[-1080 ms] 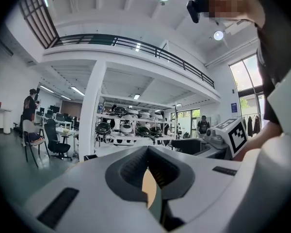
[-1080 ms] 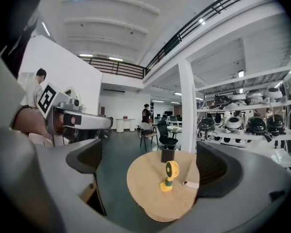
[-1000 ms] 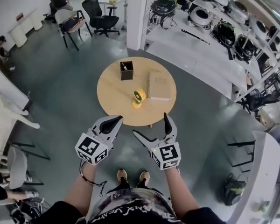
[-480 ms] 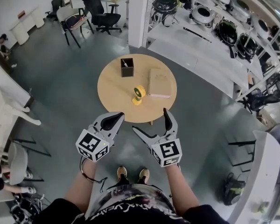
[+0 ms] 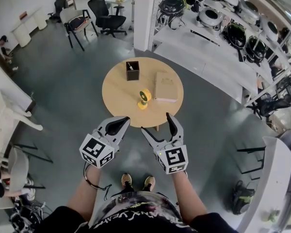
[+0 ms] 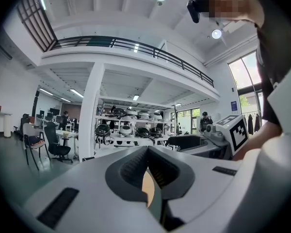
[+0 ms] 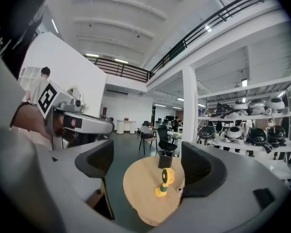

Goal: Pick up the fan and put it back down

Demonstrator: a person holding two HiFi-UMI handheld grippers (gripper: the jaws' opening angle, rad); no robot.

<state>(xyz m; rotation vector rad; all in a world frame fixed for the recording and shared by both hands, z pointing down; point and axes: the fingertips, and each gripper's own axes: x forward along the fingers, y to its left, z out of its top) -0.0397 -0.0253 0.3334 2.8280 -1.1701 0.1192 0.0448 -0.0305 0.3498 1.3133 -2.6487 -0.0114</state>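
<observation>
Two grippers short of the table (image 5: 117, 97): left gripper (image 5: 122, 121) clenched empty, right gripper (image 5: 155, 123) apart, jaws just narrowed on nothing; fan (image 5: 144, 99) upright there, pre-lift or post-return alike.

The left forearm (image 5: 82, 198) and right forearm (image 5: 188, 202) reach forward side by side, each holding its gripper about level. The left gripper (image 5: 119, 123) has its fingers (image 6: 136, 168) pressed together, empty. The right gripper (image 5: 156, 123) has its fingers (image 7: 98, 160) apart; they have just been closing, with nothing between them.
</observation>
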